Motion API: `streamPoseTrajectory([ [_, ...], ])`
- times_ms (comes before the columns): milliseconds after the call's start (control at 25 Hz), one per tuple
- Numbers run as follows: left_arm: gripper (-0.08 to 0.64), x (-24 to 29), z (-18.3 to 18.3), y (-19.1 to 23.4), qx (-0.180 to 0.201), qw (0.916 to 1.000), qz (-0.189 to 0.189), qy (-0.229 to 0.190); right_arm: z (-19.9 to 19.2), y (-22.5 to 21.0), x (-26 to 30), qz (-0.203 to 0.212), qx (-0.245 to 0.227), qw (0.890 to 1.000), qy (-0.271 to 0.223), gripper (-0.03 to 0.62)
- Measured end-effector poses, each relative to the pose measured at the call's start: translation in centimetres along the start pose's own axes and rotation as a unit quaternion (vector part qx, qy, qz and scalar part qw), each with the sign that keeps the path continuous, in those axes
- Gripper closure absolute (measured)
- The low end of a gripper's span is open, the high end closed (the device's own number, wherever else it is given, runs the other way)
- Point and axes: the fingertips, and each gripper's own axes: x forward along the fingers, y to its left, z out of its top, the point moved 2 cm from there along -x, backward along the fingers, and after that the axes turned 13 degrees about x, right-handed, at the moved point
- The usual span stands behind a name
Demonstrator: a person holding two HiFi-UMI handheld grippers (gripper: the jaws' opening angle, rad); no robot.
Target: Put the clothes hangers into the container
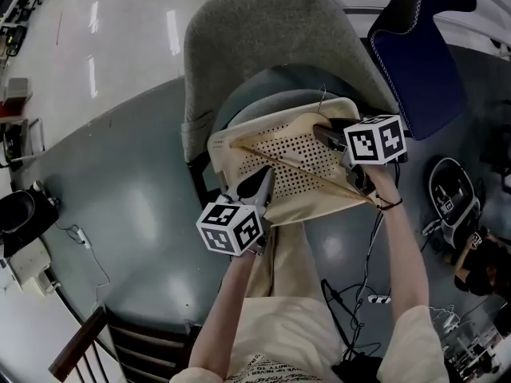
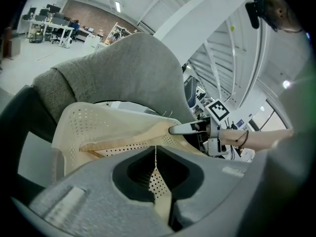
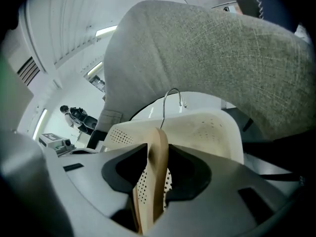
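A cream perforated basket (image 1: 239,138) rests on the seat of a grey chair (image 1: 263,30). Wooden hangers (image 1: 279,162) lie across it. My right gripper (image 1: 326,134) is over the basket's far right corner. In the right gripper view a wooden hanger (image 3: 155,172) stands between its jaws (image 3: 155,152), with a gap on the left side, and its wire hook (image 3: 170,100) rises ahead. My left gripper (image 1: 262,183) is at the basket's near left edge. In the left gripper view its jaws (image 2: 155,154) are shut on the basket's cream rim (image 2: 160,204), and the right gripper (image 2: 185,128) shows beyond.
A blue chair (image 1: 423,54) stands at the upper right. Cables (image 1: 359,294) trail over the floor by the person's legs. Equipment (image 1: 451,198) sits at the right, a dark wooden chair (image 1: 88,349) at the lower left, and a black device (image 1: 20,210) at the left edge.
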Motion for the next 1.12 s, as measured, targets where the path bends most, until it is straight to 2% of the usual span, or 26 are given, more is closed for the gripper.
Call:
streamPoseTrajectory([
  [200, 0.534, 0.2, 0.0, -0.1, -0.001, 1.0, -0.001, 0.001, -0.2, 0.0, 0.3, -0.041, -0.03, 0.999, -0.001, 0.465],
  [360, 0.535, 0.5, -0.1, -0.1, 0.0, 1.0, -0.001, 0.002, -0.4, 0.2, 0.6, -0.065, -0.051, 0.997, -0.006, 0.41],
  [720, 0.535, 0.4, 0.4, -0.1, 0.001, 1.0, 0.0, -0.002, -1.2, 0.0, 0.4, -0.107, -0.051, 0.993, -0.022, 0.348],
  [920, 0.535, 0.2, 0.3, -0.1, 0.0, 1.0, 0.001, -0.002, -1.2, -0.2, 0.3, -0.15, -0.06, 0.986, -0.044, 0.308],
  [1120, 0.534, 0.0, 0.0, -0.7, 0.003, 1.0, -0.002, -0.005, -1.0, 0.1, -0.3, -0.152, -0.056, 0.984, -0.071, 0.308],
])
